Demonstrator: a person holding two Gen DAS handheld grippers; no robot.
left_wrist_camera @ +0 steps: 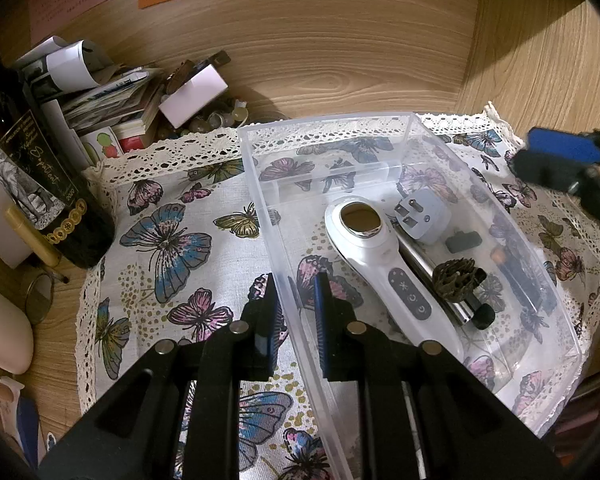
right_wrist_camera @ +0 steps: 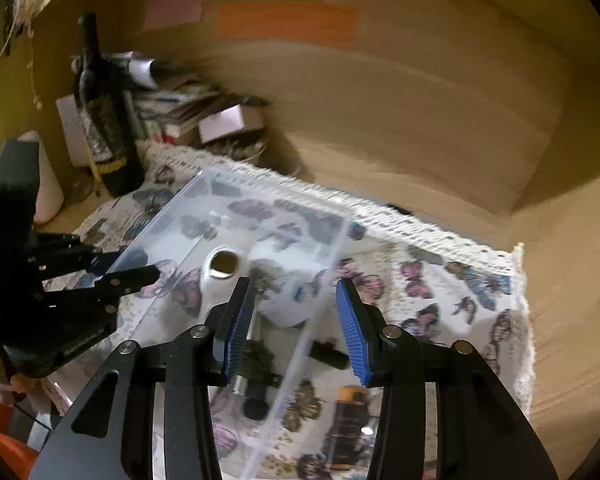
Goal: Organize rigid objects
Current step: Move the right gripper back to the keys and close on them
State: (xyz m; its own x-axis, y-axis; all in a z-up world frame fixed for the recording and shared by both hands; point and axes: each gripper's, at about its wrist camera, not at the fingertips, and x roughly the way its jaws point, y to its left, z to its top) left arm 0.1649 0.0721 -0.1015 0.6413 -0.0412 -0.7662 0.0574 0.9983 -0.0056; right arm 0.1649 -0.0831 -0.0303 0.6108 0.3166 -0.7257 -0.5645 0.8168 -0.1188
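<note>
A clear plastic bin [left_wrist_camera: 260,184] lies on the butterfly cloth [left_wrist_camera: 168,184]. My left gripper [left_wrist_camera: 298,292] is shut on the bin's left wall, as the right wrist view also shows for the left gripper [right_wrist_camera: 138,267]. Inside the bin lie a white handheld device [left_wrist_camera: 380,256] with a round metal head, a grey plug adapter [left_wrist_camera: 422,216], a dark cone-like object [left_wrist_camera: 456,280], a metal cylinder [left_wrist_camera: 432,280] and a small black piece [left_wrist_camera: 462,242]. My right gripper [right_wrist_camera: 296,320] stands open above the bin's right wall [right_wrist_camera: 320,296], pads clear of it; the view is blurred. In the left wrist view the right gripper [left_wrist_camera: 556,160] hangs at the far right.
A dark wine bottle [left_wrist_camera: 40,184] stands at the left of the cloth, with a heap of papers and small boxes [left_wrist_camera: 132,96] behind it. Wooden panels close the back and right. Outside the bin, a small black object [right_wrist_camera: 329,354] and a black-and-yellow item [right_wrist_camera: 348,420] lie on the cloth.
</note>
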